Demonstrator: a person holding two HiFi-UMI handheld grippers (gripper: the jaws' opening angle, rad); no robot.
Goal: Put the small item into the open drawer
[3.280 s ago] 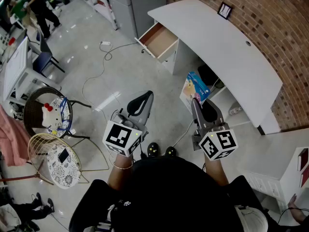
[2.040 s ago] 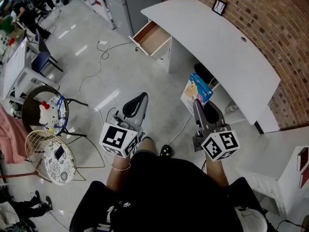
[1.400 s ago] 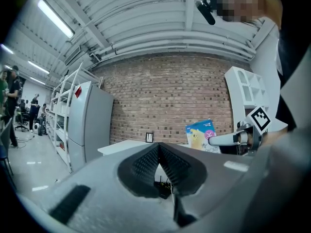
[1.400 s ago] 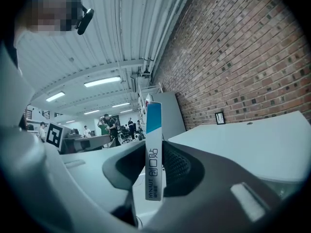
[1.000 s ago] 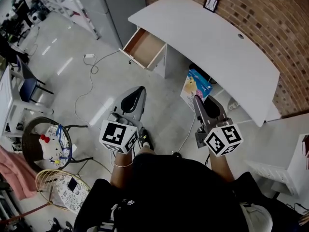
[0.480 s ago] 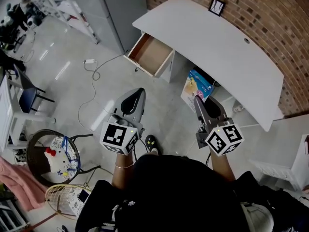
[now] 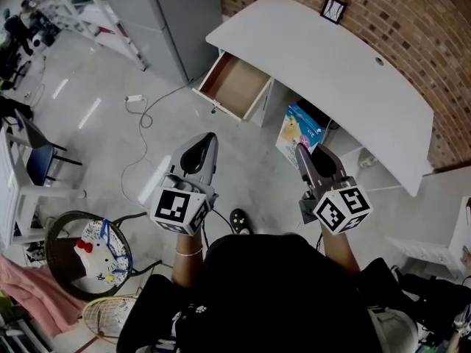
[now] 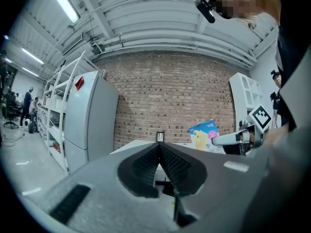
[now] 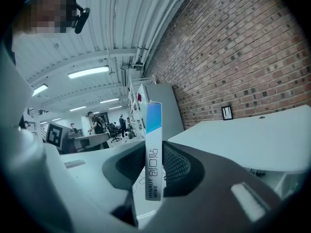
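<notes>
At the far left a round chair (image 7: 59,234) stands on the floor with a plush toy (image 7: 85,247) on its seat; farther off, a white cable (image 7: 151,109) lies on the grey floor. The left tool (image 7: 200,144) is held level over the floor, with its marker cube (image 7: 179,209) at the near end. In the left gripper view this tool (image 8: 159,152) is clenched, with the ribbed pads meeting at the tips and nothing between them.

To the right and farther away, the open drawer (image 7: 237,87) sticks out from the left end of the white counter (image 7: 331,65), and its brown inside shows; a grey cabinet (image 7: 176,13) stands to the left of it, against the wall.

The right tool (image 7: 307,157) is near the person, in front of the middle of the counter, and it is grasping the small box (image 7: 302,129). This box is blue with a yellow drawing on its face, and it is in the air, well apart from the drawer and to the right of it. In the right gripper view the tool (image 9: 154,169) presses its two pads on the flat sides of the box (image 9: 153,130), which stands upright on its narrow edge and rises above the tips.

A small dark frame (image 7: 333,8) stands on the far edge of the counter, just beside the brick wall (image 7: 412,20).
</notes>
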